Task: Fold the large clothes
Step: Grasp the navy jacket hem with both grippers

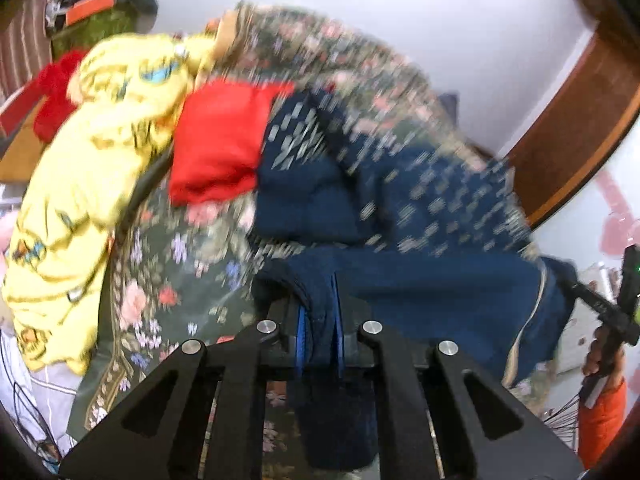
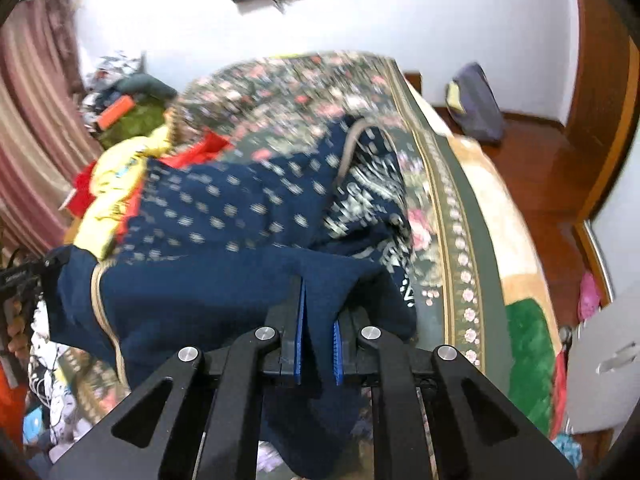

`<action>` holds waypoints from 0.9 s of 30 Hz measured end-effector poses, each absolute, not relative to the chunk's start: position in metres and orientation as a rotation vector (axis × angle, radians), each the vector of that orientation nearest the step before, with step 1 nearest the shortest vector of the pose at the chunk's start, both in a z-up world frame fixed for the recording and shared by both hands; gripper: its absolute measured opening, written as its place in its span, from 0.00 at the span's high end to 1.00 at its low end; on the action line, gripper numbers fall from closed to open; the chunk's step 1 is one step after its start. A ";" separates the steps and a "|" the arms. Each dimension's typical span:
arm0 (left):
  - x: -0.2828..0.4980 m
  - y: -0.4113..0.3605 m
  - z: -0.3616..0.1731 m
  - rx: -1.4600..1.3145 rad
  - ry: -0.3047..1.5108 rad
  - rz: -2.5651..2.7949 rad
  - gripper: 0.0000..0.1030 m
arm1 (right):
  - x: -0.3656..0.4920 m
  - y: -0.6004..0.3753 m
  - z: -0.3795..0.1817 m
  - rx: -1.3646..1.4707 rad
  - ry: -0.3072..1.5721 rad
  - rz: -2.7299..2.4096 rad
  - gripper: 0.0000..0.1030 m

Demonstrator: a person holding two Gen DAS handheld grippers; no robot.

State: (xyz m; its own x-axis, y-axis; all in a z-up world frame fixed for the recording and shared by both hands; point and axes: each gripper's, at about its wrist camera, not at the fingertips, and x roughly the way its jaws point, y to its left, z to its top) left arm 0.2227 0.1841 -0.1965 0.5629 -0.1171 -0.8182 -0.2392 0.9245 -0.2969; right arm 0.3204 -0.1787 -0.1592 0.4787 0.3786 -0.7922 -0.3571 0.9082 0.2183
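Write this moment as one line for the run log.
left tool: shut on navy garment | right tool: shut on navy garment | garment over floral bedspread

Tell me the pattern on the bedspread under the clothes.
Dark green bedspread with pink flowers and a bordered edge; clearest in the right wrist view.

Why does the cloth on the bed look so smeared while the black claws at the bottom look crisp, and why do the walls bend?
Left wrist view: the navy garment and floral bedspread are streaked by motion blur, while the left gripper, fixed to the camera, stays sharp. Right wrist view: the same holds for the right gripper; the fisheye lens curves the door frame and darkens the corners.
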 end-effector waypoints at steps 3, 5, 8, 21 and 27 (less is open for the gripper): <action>0.224 0.186 -0.224 -0.429 1.042 0.089 0.83 | 0.326 -0.186 -0.183 0.078 1.028 0.426 0.87; 0.222 0.187 -0.229 -0.424 1.051 0.098 0.78 | 0.322 -0.192 -0.194 0.121 1.052 0.417 0.79; 0.219 0.182 -0.221 -0.344 1.056 0.121 0.71 | 0.316 -0.199 -0.190 0.106 1.078 0.424 0.72; 0.185 0.172 -0.240 -0.434 1.173 0.024 0.42 | 0.278 -0.208 -0.185 -0.001 1.114 0.441 0.46; 0.177 0.176 -0.261 -0.589 1.168 0.033 0.36 | 0.273 -0.206 -0.203 0.080 1.152 0.484 0.41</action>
State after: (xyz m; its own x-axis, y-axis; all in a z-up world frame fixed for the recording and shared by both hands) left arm 0.1772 0.1762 -0.2609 0.4098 -0.2734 -0.8702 -0.3215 0.8495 -0.4183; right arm 0.2730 -0.2061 -0.2025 0.3161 0.4073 -0.8568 -0.3266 0.8946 0.3048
